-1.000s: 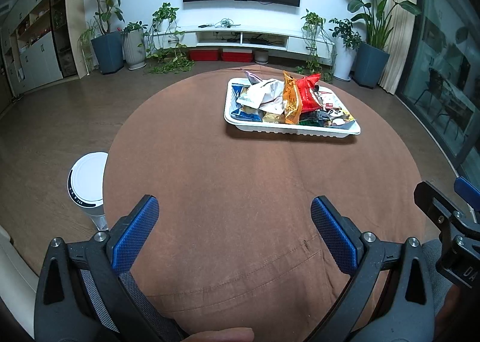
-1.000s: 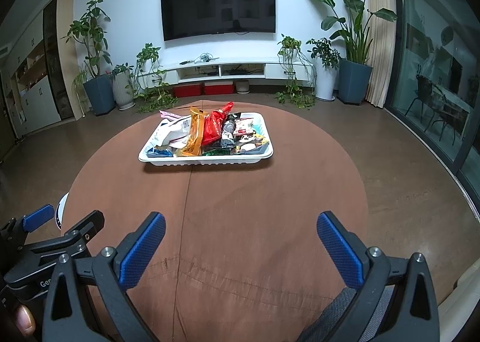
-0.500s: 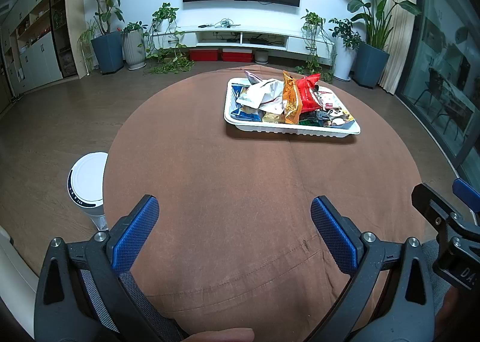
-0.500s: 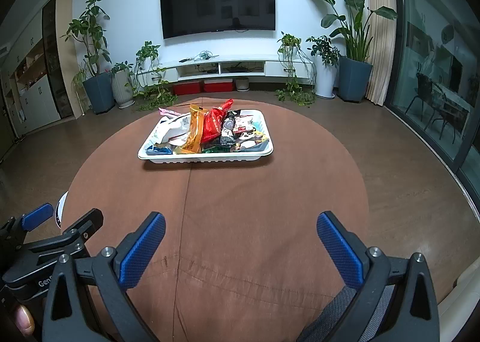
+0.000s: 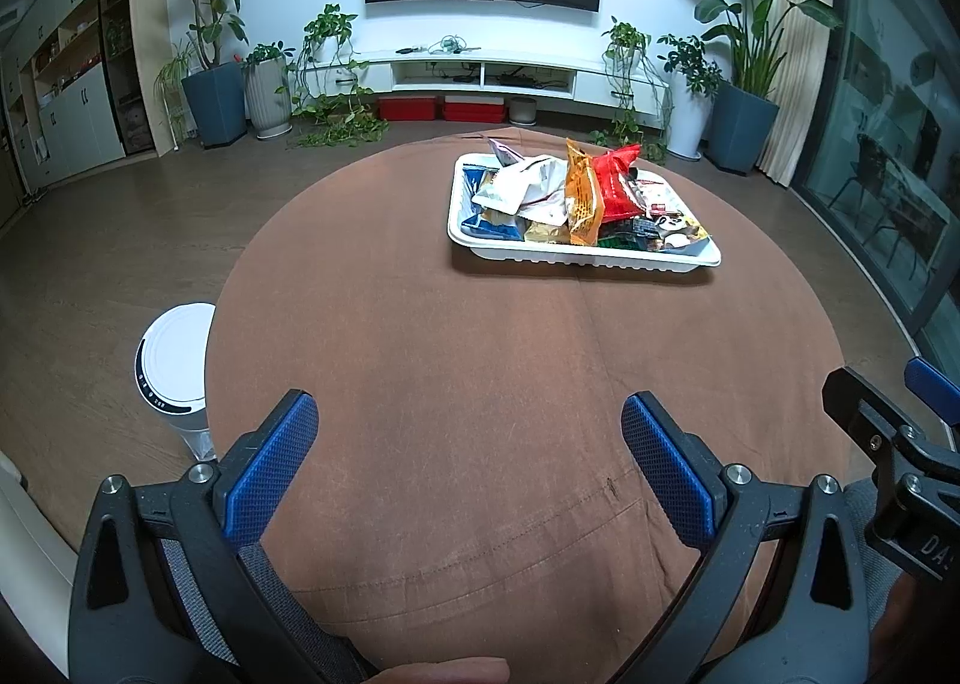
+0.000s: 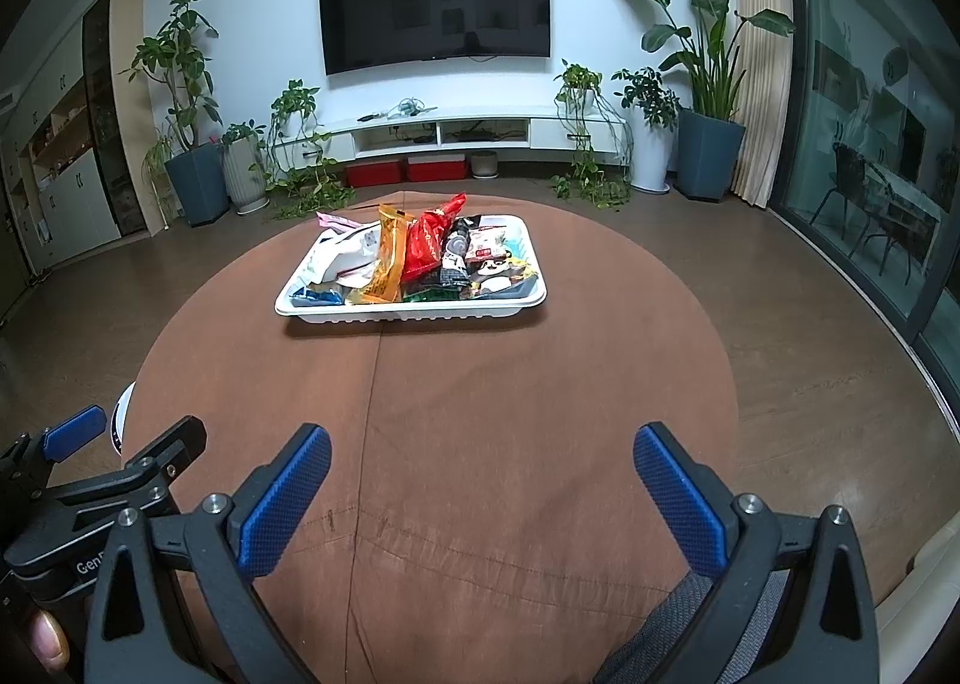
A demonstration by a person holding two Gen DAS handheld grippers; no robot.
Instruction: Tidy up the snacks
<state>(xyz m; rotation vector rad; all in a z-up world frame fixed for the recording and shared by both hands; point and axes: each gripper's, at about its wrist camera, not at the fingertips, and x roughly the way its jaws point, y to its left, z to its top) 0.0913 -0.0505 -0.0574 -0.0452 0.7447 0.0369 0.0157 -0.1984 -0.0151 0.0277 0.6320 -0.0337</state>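
A white tray (image 5: 588, 259) (image 6: 414, 311) stands on the far half of the round brown table. It holds a pile of snack packets, among them a red bag (image 5: 615, 183) (image 6: 429, 240), an orange packet (image 5: 583, 198) (image 6: 387, 258) and a white bag (image 5: 528, 189) (image 6: 342, 258). My left gripper (image 5: 469, 420) is open and empty, low over the near table edge. My right gripper (image 6: 481, 456) is open and empty beside it. Each gripper also shows at the edge of the other's view, the right one (image 5: 894, 432) and the left one (image 6: 114, 456).
The brown tablecloth (image 5: 480, 360) has a seam down the middle. A white cylinder appliance (image 5: 174, 366) stands on the floor left of the table. Potted plants, a TV console and glass doors ring the room.
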